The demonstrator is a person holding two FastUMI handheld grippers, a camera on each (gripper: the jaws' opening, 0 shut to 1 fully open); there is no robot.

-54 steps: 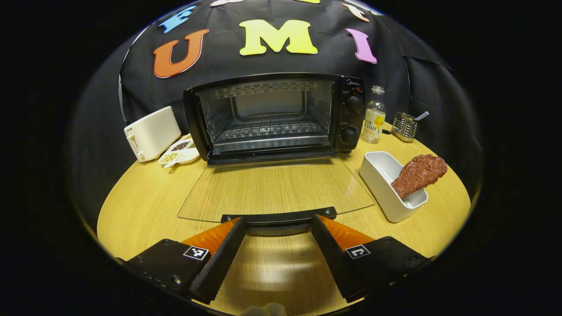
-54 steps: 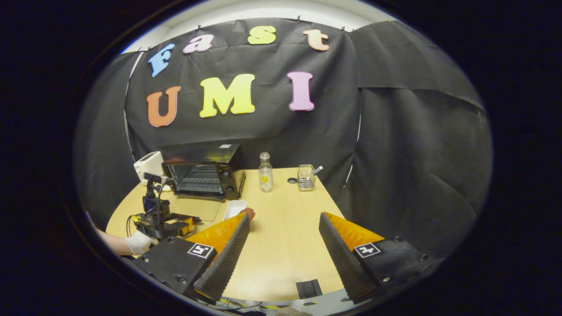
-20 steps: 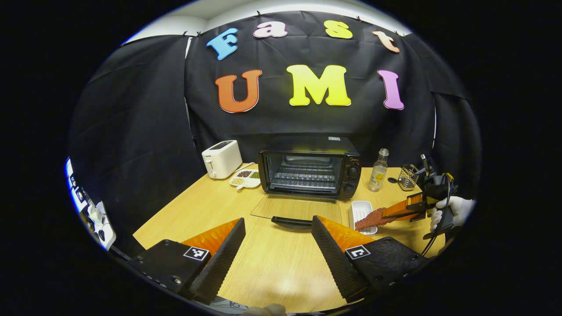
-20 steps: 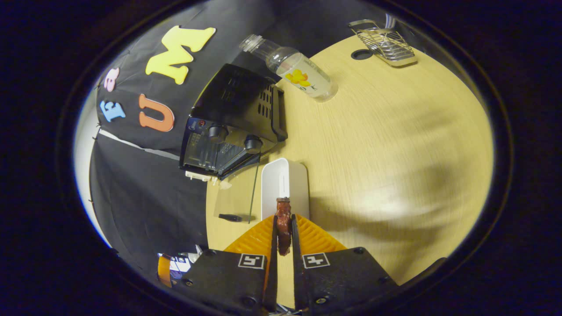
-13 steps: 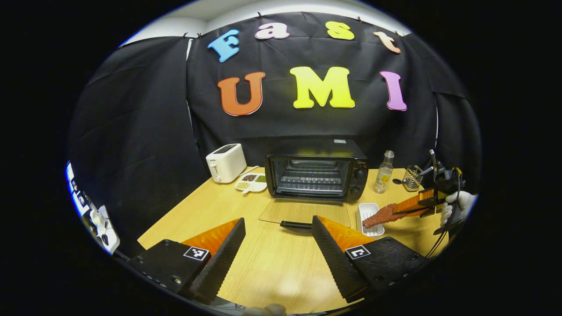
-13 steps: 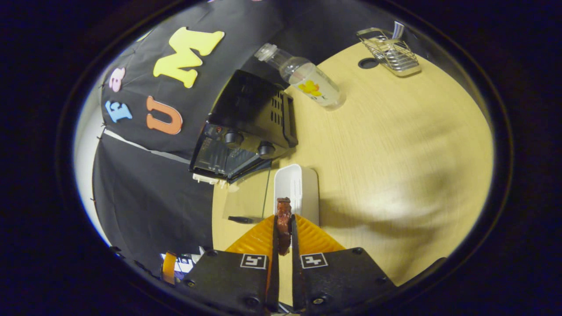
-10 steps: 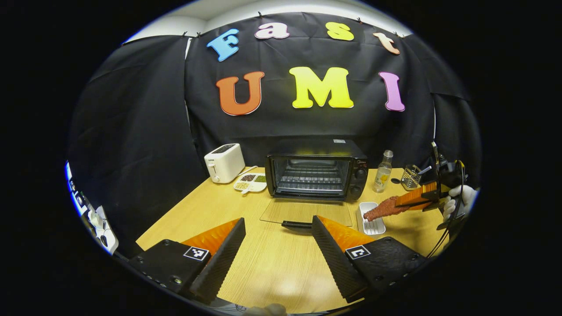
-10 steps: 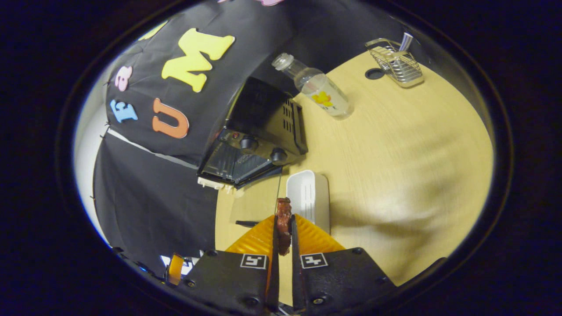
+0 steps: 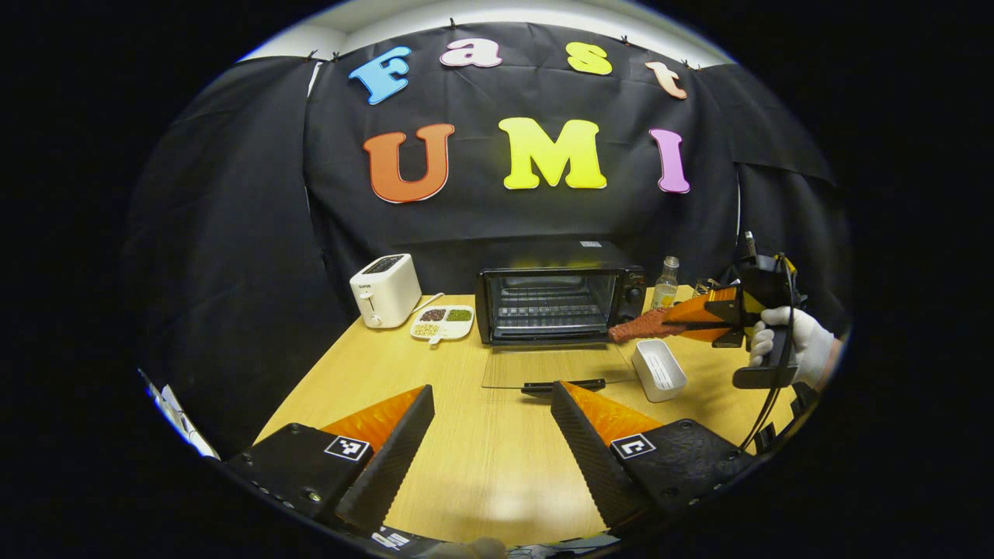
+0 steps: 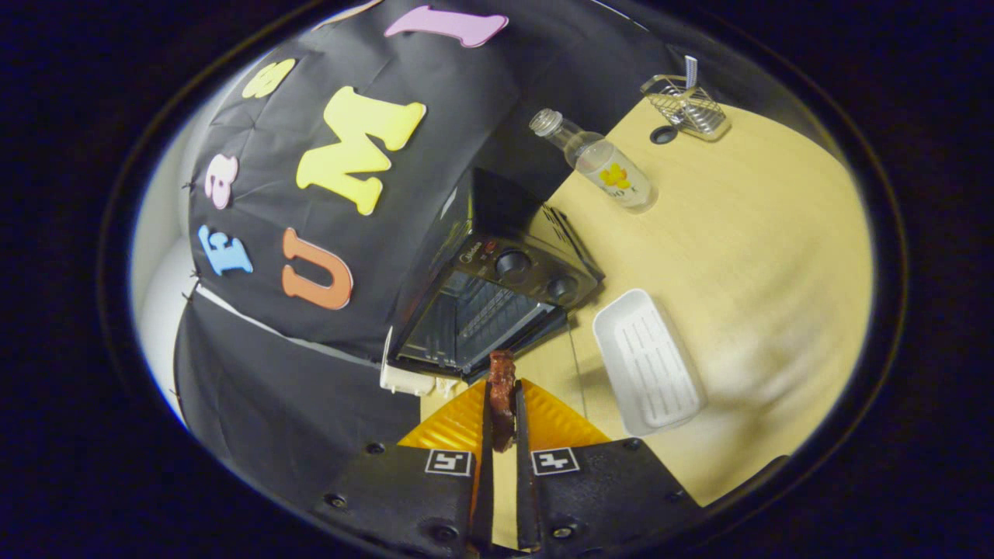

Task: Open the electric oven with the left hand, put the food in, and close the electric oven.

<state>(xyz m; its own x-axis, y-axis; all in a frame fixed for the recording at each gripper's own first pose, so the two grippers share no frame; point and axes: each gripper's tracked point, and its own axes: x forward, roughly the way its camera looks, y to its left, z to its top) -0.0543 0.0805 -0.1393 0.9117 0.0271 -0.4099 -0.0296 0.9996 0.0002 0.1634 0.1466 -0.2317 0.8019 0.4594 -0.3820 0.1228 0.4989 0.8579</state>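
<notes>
The black electric oven (image 9: pixel 559 301) stands at the back of the wooden table, its glass door (image 9: pixel 553 365) folded flat with the handle toward me. A gloved hand holds my right gripper (image 9: pixel 683 318) in the air right of the oven mouth. It is shut on a brown slab of food (image 9: pixel 638 326) that points at the oven's front. In the right gripper view the food (image 10: pixel 502 396) stands edge-on between the shut fingers, with the oven (image 10: pixel 497 295) just ahead. My left gripper (image 9: pixel 491 435) hangs open over the near table, holding nothing.
A white tray (image 9: pixel 658 369) sits right of the glass door, seen too in the right gripper view as a ribbed tray (image 10: pixel 648 362). A toaster (image 9: pixel 384 289) and a divided dish (image 9: pixel 441 321) stand left of the oven. A bottle (image 9: pixel 665 284) and a wire holder (image 10: pixel 686 105) stand at the back right.
My left gripper let go of the door handle and drew back from the oven. The right gripper shut on the food, lifted it off the white tray and carried it toward the oven mouth.
</notes>
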